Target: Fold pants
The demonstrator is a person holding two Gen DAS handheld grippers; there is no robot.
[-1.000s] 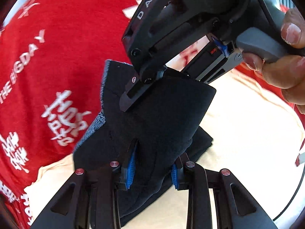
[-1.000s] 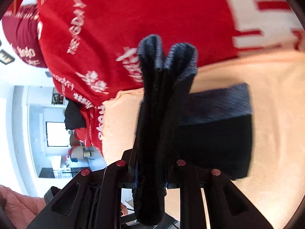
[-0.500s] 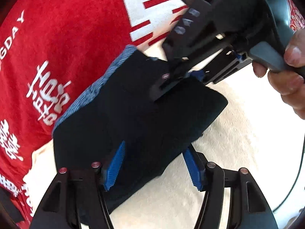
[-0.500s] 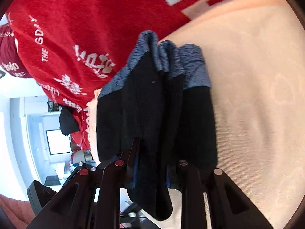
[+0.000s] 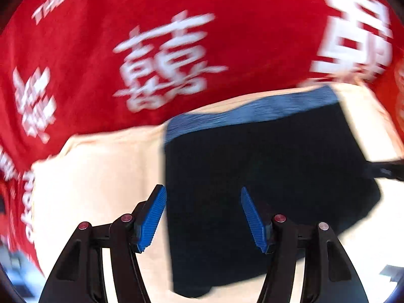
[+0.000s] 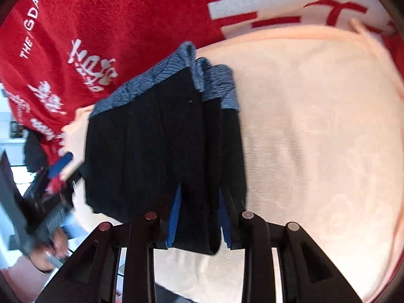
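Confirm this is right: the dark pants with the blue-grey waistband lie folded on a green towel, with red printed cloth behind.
Not quite: the towel is pale peach, not green, as the right wrist view shows. The dark pants with the blue-grey waistband do lie folded on it, with red printed cloth behind.

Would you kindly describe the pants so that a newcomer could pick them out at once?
Start from the big red cloth with white lettering; a pale peach cloth lies over it. On the peach cloth sit the folded pants, a black bundle. Their blue-grey waistband sets them apart from everything around.
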